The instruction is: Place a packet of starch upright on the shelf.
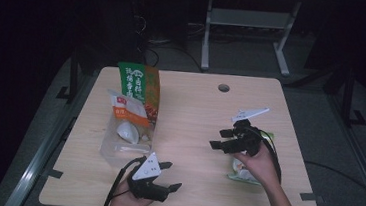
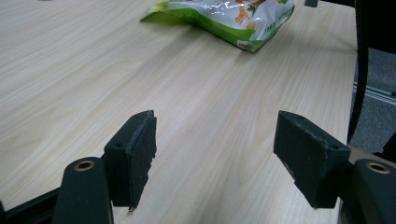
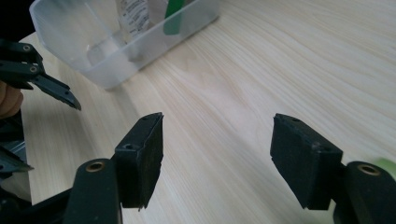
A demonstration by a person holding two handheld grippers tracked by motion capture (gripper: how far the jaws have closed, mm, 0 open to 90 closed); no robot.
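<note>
A clear plastic bin stands on the left of the wooden table. In it a tall green packet stands upright, with a white and orange packet leaning in front. A green snack bag lies at the right, partly under the person's right hand; it also shows in the left gripper view. My right gripper is open just left of that bag, pointing at the bin, nothing between its jaws. My left gripper is open and empty near the front edge.
A round cable hole sits near the table's far edge. Bare wood lies between the bin and the snack bag. Beyond the table a grey metal frame stands on a dark floor. Cables trail from both grippers.
</note>
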